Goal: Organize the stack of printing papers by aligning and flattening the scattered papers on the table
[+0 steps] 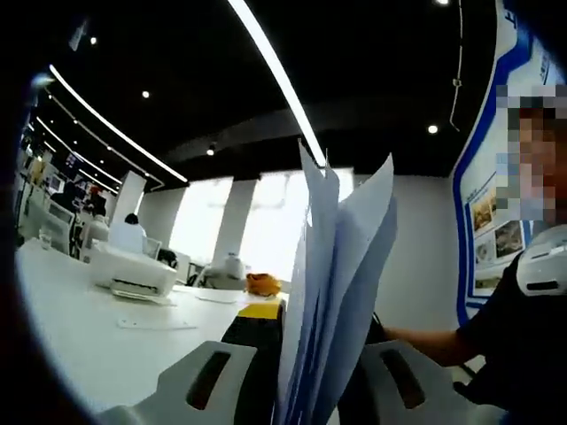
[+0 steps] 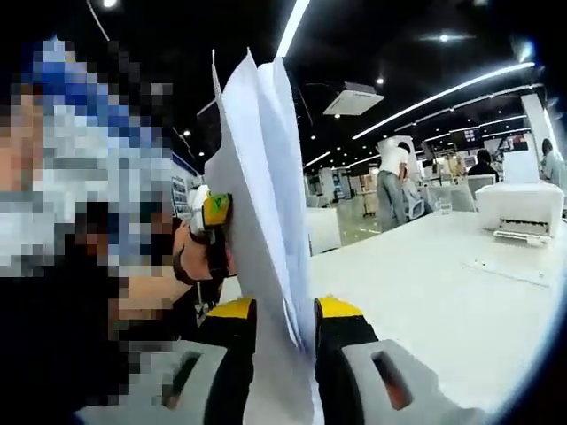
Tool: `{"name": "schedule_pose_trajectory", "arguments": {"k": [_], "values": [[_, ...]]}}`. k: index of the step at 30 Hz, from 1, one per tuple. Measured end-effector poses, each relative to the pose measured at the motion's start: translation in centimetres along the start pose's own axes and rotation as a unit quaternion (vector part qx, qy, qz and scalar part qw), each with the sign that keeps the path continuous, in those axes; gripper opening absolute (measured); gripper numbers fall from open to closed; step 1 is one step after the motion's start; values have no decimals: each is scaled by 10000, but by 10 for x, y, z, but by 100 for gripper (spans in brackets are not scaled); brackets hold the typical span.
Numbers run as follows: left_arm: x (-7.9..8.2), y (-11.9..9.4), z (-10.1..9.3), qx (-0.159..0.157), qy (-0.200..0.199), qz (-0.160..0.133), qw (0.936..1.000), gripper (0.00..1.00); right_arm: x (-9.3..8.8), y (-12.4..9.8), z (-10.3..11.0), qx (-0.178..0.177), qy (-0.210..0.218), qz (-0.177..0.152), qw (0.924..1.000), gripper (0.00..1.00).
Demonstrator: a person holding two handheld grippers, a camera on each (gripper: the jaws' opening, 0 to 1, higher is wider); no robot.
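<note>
White papers [image 1: 341, 266] stand between yellow-tipped black jaws of the right hand-held gripper [image 2: 285, 312] over a white table [image 2: 443, 292].

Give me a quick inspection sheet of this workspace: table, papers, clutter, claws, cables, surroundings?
Surface: white table, mostly bare.
Job's things: papers, a sheaf held upright off the table, top edges fanned and uneven; also in the left gripper view.
Clutter: white printer with loose sheets before it; an orange thing farther back, too small to name.
Claws: left claw and right claw, each shut on the papers, pinching opposite edges.
Cables: nothing seen.
Surroundings: open office, ceiling light strips, bright windows, wall poster, people standing at a distance.
</note>
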State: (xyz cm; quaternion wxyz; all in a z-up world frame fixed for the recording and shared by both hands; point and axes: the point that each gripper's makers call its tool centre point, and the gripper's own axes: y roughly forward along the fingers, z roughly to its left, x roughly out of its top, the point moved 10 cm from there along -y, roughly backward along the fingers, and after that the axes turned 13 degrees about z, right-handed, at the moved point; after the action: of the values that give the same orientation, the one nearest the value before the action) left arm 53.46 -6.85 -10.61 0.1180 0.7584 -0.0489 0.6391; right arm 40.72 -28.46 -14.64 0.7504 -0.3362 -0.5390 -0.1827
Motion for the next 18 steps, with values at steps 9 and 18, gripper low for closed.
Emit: {"name": "schedule_pose_trajectory", "arguments": {"k": [9,18], "values": [[-1,1,-2,42,53,31,10000,15,4,-3,7,-4,-300,73,9995,0],[9,-11,-15,394,730,362,9959,20,51,-31,10,-440,-1094,964,9883,0]]}}
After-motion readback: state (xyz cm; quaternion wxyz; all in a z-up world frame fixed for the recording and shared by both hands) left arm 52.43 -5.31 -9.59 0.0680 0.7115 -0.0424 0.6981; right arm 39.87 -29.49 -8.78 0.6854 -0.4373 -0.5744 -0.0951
